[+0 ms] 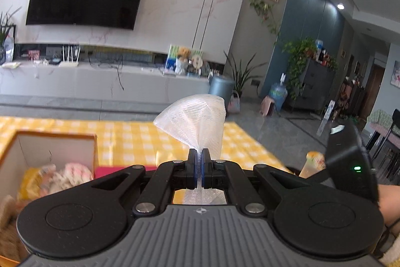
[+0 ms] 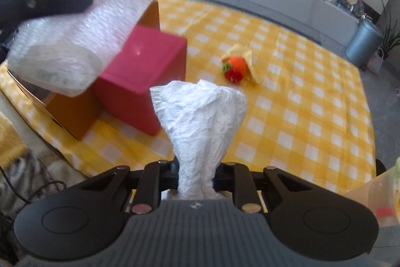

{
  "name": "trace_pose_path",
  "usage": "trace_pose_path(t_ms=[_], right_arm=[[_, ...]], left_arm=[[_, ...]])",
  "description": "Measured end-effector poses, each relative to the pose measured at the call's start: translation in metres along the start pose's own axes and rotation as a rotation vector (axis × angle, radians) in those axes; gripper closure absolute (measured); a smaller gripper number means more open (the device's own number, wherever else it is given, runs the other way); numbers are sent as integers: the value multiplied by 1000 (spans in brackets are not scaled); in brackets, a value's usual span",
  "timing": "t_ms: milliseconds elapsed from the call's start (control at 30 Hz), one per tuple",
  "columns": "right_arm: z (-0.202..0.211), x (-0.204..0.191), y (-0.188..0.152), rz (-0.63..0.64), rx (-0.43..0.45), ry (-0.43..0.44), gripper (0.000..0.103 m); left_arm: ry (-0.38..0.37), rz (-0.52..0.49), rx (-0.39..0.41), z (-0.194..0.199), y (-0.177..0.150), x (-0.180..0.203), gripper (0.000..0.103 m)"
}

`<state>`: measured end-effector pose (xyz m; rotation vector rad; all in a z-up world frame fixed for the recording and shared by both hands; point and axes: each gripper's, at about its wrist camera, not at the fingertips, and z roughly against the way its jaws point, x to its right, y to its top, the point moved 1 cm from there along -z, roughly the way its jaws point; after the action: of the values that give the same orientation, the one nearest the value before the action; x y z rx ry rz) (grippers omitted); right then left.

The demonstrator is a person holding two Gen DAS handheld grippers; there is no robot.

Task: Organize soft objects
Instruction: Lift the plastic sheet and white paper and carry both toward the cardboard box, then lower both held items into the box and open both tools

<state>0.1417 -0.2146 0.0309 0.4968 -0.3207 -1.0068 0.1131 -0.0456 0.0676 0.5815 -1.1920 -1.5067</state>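
Note:
My left gripper (image 1: 199, 157) is shut on a white foam mesh sheet (image 1: 193, 119), held above the yellow checked cloth (image 1: 130, 139). The same sheet (image 2: 82, 24) hangs at upper left in the right wrist view, with the left gripper's arm (image 2: 47, 1) against it. My right gripper (image 2: 196, 167) is shut on a crumpled white paper towel (image 2: 200, 114) that hides its fingertips. An open orange box (image 1: 57, 142) at left holds soft items (image 1: 67, 174). A knitted orange and red toy (image 2: 235, 66) lies on the cloth.
A red box (image 2: 142, 74) stands against the orange box (image 2: 72, 114). A yellow cloth scrap (image 2: 250, 59) lies under the toy. A TV console (image 1: 100, 81), a grey bin (image 1: 221, 89) and plants stand beyond the table. The right gripper (image 1: 350, 157) shows at right in the left wrist view.

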Motion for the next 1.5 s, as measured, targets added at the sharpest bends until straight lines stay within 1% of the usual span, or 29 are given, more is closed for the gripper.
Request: trace_pose_path(t_ms=[67, 100, 200, 267, 333, 467, 567, 667, 800, 867, 933, 1000, 1033, 1133, 1167, 1233, 1300, 1333, 1400, 1467, 1500], right_arm=[[22, -11, 7, -1, 50, -9, 85], [31, -16, 12, -1, 70, -11, 85], [55, -34, 25, 2, 133, -16, 85], [68, -45, 35, -4, 182, -12, 85], [78, -56, 45, -41, 237, -13, 85], [76, -75, 67, -108, 294, 25, 85], [61, -91, 83, -141, 297, 60, 85], [38, -109, 99, -154, 281, 88, 85], [-2, -129, 121, -171, 243, 115, 84], [-30, -134, 133, -210, 215, 143, 84], [-63, -139, 142, -236, 160, 163, 84], [-92, -144, 148, -226, 124, 154, 84], [-105, -148, 151, -214, 112, 163, 84], [-138, -155, 157, -210, 90, 187, 85], [-145, -158, 157, -199, 89, 184, 85], [-156, -165, 155, -160, 97, 137, 85], [-159, -170, 148, -118, 134, 95, 85], [-158, -172, 145, -94, 161, 92, 85], [-155, -174, 139, -47, 199, 69, 85], [-152, -173, 134, 3, 216, 13, 84], [-152, -171, 131, 10, 216, 12, 84]], left_arm=[[-9, 26, 28, 13, 13, -5, 100], [-11, 23, 36, 19, 20, -7, 100], [20, -9, 74, 42, 39, -13, 100], [41, -31, 86, 57, 48, -20, 100], [74, -47, 95, 70, 55, -30, 100], [151, -62, 106, 86, 55, -51, 100], [183, -46, 108, 88, 51, -69, 100], [199, 7, 99, 80, 43, -94, 100], [244, 47, 59, 60, 30, -129, 100], [261, 50, 35, 45, 22, -144, 100], [269, 38, -28, 26, 10, -158, 100], [302, 13, -106, 5, -3, -167, 100], [321, 12, -131, -4, -9, -171, 100], [331, 22, -204, -24, -24, -179, 100], [336, 24, -222, -29, -28, -181, 100], [338, 13, -253, -34, -34, -183, 101], [374, -13, -276, -37, -39, -183, 101], [383, -18, -290, -38, -41, -185, 101], [389, 2, -330, -43, -43, -190, 101], [395, 23, -365, -48, -47, -196, 98], [404, 28, -377, -48, -49, -196, 92]])
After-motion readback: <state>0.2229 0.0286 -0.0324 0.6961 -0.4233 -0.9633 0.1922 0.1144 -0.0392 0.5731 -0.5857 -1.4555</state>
